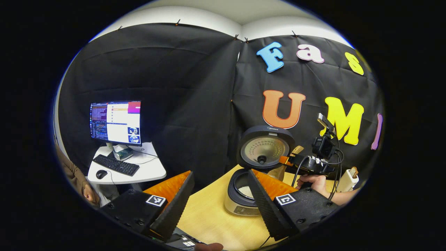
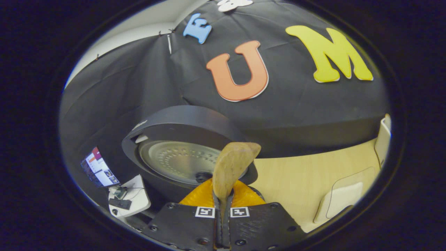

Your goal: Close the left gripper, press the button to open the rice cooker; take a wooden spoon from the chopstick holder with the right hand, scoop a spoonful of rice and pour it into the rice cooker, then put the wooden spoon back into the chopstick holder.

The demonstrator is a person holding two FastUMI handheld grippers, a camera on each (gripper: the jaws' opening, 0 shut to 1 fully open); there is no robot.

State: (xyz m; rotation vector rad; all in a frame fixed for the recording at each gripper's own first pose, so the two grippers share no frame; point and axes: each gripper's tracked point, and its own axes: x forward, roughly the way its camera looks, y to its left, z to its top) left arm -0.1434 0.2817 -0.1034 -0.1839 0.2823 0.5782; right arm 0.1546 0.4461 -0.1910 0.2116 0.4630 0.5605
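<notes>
While the right gripper (image 2: 223, 212) has its two fingers clamped on the handle of the wooden spoon (image 2: 231, 167), the spoon's bowl stands up and slightly right ahead of them, in front of the raised lid (image 2: 174, 139) of the rice cooker. In the right gripper view, the lid's metal inner plate faces the camera at the left, and bare wooden table (image 2: 296, 174) extends to the right. A white container (image 2: 339, 200) lies near the right edge of that table.

In the left gripper view, the left gripper (image 1: 219, 195) has its fingers spread wide apart, grasping nothing. Between and beyond the fingers stands the rice cooker (image 1: 244, 198) on the table (image 1: 209, 216), lid (image 1: 265, 148) upright, with white rice visible in the pot. To the right of the cooker, a hand (image 1: 313, 183) holds the right gripper (image 1: 287, 160), with the spoon tip beside the lid. Farther right stands a white holder (image 1: 348, 179). At the far left, a monitor (image 1: 116, 122), keyboard (image 1: 116, 165) and mouse (image 1: 101, 174) occupy a small white desk (image 1: 150, 170).
</notes>
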